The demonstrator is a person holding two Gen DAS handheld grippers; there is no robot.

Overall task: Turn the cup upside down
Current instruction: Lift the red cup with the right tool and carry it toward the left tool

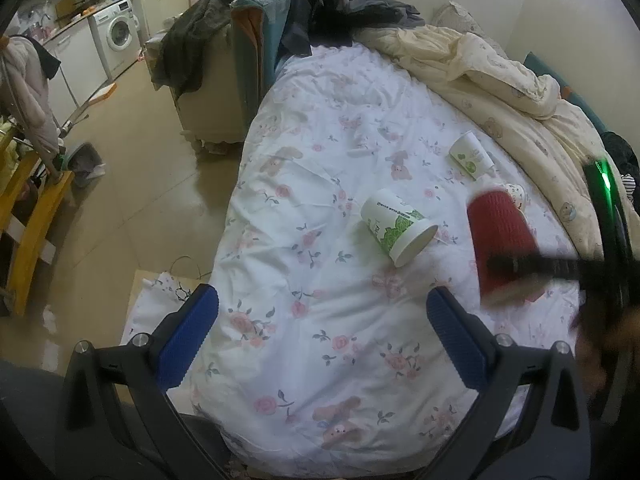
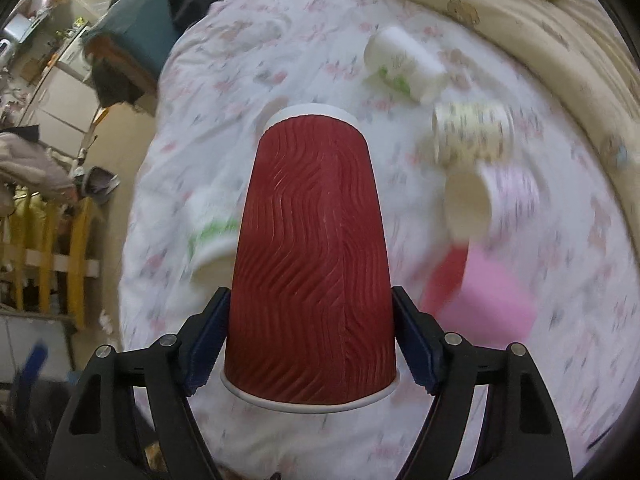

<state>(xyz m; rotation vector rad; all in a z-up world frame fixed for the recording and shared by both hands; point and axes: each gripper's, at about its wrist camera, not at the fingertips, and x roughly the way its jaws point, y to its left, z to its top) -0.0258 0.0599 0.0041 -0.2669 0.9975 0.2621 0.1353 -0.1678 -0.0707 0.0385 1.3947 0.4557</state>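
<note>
The red cup (image 2: 310, 264), clamped near its rim by the jaws of the right gripper (image 2: 310, 338) above the bed (image 2: 320, 440), should be set mouth-down and level on bare sheet, away from the other cups, while the left gripper (image 1: 320, 344) is held released

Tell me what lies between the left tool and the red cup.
Only bare flowered sheet, as the left wrist view shows. The left tool hangs open over it, and the red cup, held by the right tool, is off to its right.
</note>
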